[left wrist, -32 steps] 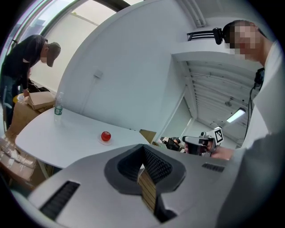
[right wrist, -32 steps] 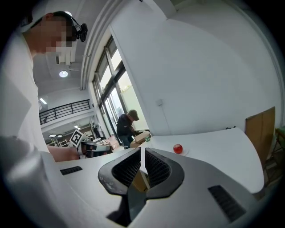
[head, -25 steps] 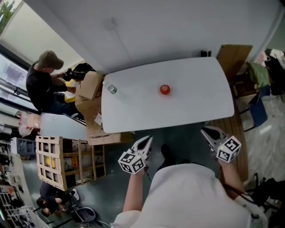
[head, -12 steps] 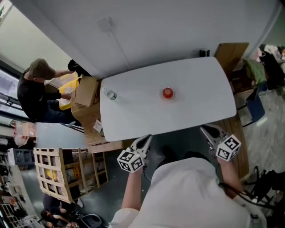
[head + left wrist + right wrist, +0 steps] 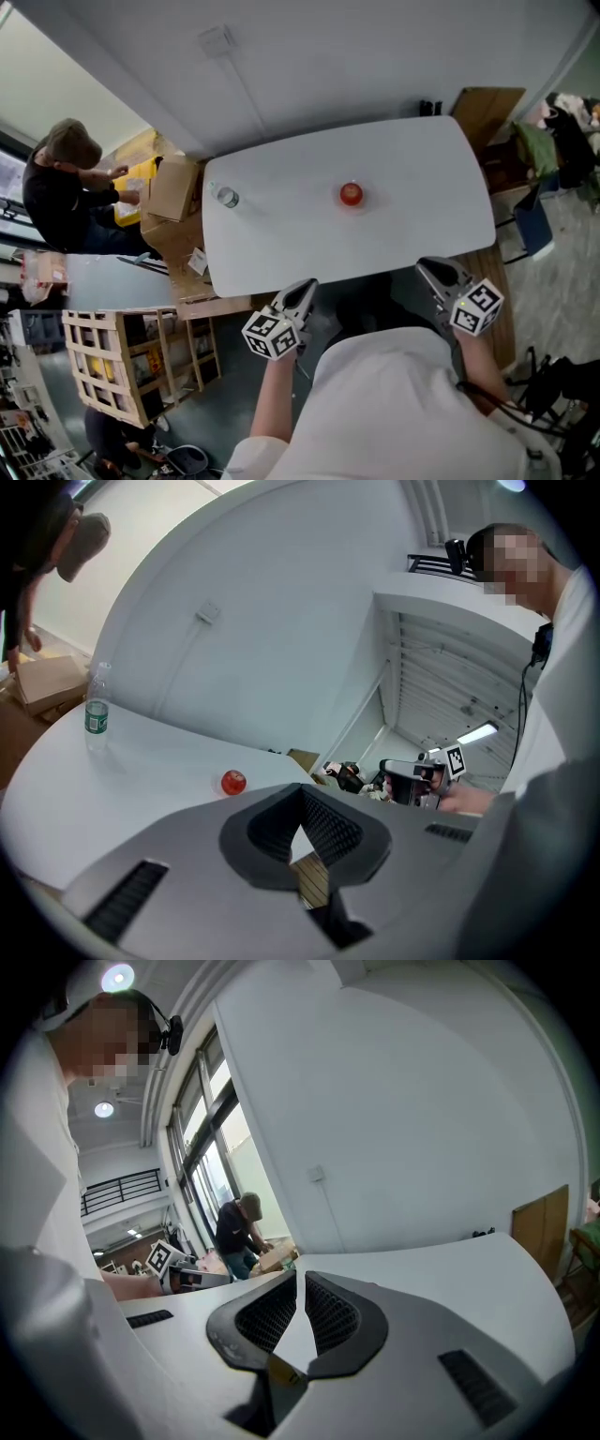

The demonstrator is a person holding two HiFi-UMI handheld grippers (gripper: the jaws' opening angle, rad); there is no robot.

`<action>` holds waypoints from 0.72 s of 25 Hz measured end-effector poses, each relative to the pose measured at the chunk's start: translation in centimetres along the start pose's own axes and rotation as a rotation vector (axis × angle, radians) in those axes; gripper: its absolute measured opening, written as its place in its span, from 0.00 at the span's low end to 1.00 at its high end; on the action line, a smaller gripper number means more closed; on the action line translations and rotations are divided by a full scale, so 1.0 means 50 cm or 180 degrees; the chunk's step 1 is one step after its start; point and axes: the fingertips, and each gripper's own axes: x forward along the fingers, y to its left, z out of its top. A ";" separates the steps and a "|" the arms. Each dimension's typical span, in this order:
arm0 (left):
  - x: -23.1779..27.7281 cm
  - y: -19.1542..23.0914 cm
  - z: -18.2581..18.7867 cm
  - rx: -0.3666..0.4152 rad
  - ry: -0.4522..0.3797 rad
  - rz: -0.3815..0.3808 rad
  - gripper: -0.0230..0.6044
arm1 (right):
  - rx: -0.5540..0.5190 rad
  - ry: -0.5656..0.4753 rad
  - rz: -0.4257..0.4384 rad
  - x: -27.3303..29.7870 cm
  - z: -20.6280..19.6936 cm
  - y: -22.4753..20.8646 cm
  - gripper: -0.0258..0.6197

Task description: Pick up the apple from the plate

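A red apple (image 5: 351, 194) sits near the middle of the white table (image 5: 412, 178); I cannot make out a plate under it. In the left gripper view the apple (image 5: 233, 782) is small and far ahead, left of the jaws. My left gripper (image 5: 305, 289) is at the table's near edge, shut and empty (image 5: 302, 795). At the near right edge of the table my right gripper (image 5: 429, 270) is also shut on nothing (image 5: 300, 1279); the apple is out of its view. Both are well short of the apple.
A water bottle (image 5: 226, 196) stands at the table's far left corner (image 5: 97, 710). Cardboard boxes (image 5: 173, 187) and a person (image 5: 61, 187) are left of the table. A wooden rack (image 5: 112, 361) stands at lower left, a chair (image 5: 539, 225) at the right.
Both grippers have moved forward toward the table's near edge, and the table now sits closer under them. The jaws stay shut. The person at left has shifted a little.
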 end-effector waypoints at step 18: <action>0.159 -0.003 0.057 0.0064 -0.0176 0.0514 0.04 | -0.0114 0.0271 0.0613 0.100 0.063 -0.171 0.12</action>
